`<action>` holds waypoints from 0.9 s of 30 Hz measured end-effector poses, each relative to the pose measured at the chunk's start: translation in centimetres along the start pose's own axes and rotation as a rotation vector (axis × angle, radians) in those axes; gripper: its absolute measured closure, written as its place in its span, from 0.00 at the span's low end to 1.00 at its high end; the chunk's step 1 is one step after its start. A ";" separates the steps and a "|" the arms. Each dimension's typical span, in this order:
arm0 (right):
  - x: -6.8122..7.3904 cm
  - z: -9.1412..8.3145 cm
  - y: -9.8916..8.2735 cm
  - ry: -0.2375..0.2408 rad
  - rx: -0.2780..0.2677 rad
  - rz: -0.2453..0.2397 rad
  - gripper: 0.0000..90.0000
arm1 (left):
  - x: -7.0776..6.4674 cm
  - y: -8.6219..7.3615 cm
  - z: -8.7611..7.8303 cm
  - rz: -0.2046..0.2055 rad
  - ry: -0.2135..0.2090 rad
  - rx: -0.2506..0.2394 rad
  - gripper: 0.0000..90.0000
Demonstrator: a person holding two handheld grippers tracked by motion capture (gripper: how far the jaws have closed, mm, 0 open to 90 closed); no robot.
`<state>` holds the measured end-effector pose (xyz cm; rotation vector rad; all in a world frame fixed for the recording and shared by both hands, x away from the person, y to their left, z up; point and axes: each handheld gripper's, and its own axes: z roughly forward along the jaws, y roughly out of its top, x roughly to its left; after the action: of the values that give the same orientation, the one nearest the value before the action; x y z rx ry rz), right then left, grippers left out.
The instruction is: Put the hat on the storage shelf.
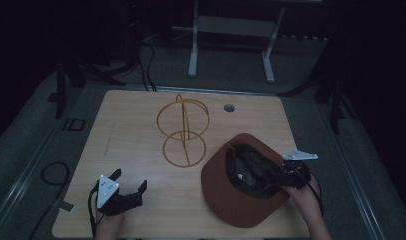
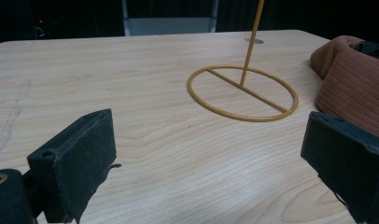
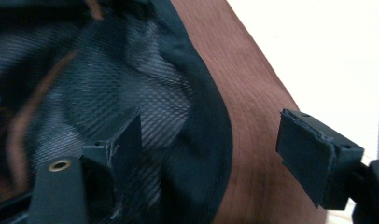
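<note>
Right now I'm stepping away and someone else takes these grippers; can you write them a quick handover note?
Left gripper: open, holding nothing, above the table at its near left corner.
Right gripper: jaws wide, straddling the near rim of the hat, one jaw inside it, one outside; not clamped.
Hat: upside down at the table's right, brown with a dark mesh lining.
Wire stand: at the table's middle, bare.
Done: nothing placed yet.
Left: likely grip the hat and set it on the stand.
</note>
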<state>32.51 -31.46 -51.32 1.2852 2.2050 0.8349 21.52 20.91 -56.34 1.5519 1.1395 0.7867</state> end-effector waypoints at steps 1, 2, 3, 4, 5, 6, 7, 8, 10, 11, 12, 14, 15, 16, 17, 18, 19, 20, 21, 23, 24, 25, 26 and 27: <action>-0.1 1.0 0.0 -0.012 0.032 -0.007 0.26 | 0.0 0.0 0.0 0.001 -0.001 0.001 0.04; 0.0 1.3 0.0 -0.043 0.035 -0.020 0.32 | -0.1 0.0 0.1 0.003 -0.001 0.004 0.04; 0.0 1.5 0.0 -0.066 0.039 -0.035 0.36 | -0.1 0.0 0.0 0.005 -0.005 0.007 0.04; 0.0 1.7 0.0 -0.071 0.042 -0.046 0.36 | -0.1 0.0 0.0 0.005 -0.005 0.007 0.04; 0.0 1.8 0.0 -0.068 0.048 -0.048 0.37 | -0.2 0.0 0.0 0.009 -0.004 0.011 0.04; 0.0 1.9 0.1 -0.073 0.058 -0.060 0.38 | -0.2 0.0 0.0 0.006 -0.008 0.010 0.04; 0.0 1.9 0.1 -0.073 0.058 -0.060 0.38 | -0.3 0.0 0.0 0.004 -0.011 0.012 0.04; 0.2 2.2 0.1 -0.088 0.074 -0.092 0.41 | -0.3 0.0 0.0 0.009 -0.013 0.018 0.04; 0.4 2.5 0.1 -0.093 0.087 -0.100 0.43 | -0.5 0.0 0.1 0.010 -0.018 0.019 0.04; 0.6 3.2 0.0 -0.089 0.120 -0.124 0.50 | -0.6 0.0 0.1 0.017 -0.017 0.024 0.04; 0.6 3.5 -0.1 -0.089 0.129 -0.131 0.52 | -0.6 0.0 0.1 0.020 -0.017 0.024 0.04; 0.9 3.9 -0.1 -0.111 0.140 -0.147 0.60 | -0.7 -0.1 0.1 0.019 -0.021 0.023 0.04; 1.0 3.9 -0.1 -0.125 0.141 -0.160 0.65 | -0.7 0.0 0.1 0.019 -0.021 0.023 0.04; 1.0 3.9 -0.1 -0.125 0.141 -0.160 0.65 | -0.6 0.0 0.1 0.018 -0.021 0.023 0.04; 1.1 3.9 0.0 -0.140 0.138 -0.169 0.72 | -0.6 0.0 0.1 0.016 -0.017 0.025 0.04; 1.4 3.7 0.1 -0.173 0.128 -0.202 0.83 | -0.6 0.0 0.1 0.015 -0.016 0.025 0.04; 1.4 3.7 0.1 -0.173 0.128 -0.202 0.83 | -0.6 0.0 0.1 0.012 -0.015 0.025 0.04; 1.5 3.5 0.2 -0.205 0.111 -0.229 0.90 | -0.6 -0.1 0.1 0.013 -0.011 0.029 0.04; 1.5 3.5 0.2 -0.205 0.111 -0.229 0.90 | -0.5 -0.1 0.2 0.016 -0.011 0.033 0.04; 1.3 2.8 0.3 -0.207 0.079 -0.246 0.94 | -0.5 0.0 0.2 0.018 0.005 0.040 0.04; 1.3 2.8 0.3 -0.207 0.079 -0.246 0.94 | -0.5 0.0 0.2 0.018 0.005 0.040 0.04; 0.9 2.2 0.5 -0.191 0.052 -0.225 0.95 | -0.4 0.0 0.3 0.015 0.006 0.043 0.04; 0.8 1.8 0.7 -0.187 0.048 -0.222 0.95 | -0.4 0.0 0.4 0.014 0.011 0.051 0.04; 0.8 1.8 0.7 -0.187 0.048 -0.222 0.95 | -0.4 0.1 0.5 0.015 0.011 0.057 0.04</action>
<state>33.70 -30.00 -52.21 1.0679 2.1777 0.5570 21.84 20.40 -56.32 1.6066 1.1685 0.7803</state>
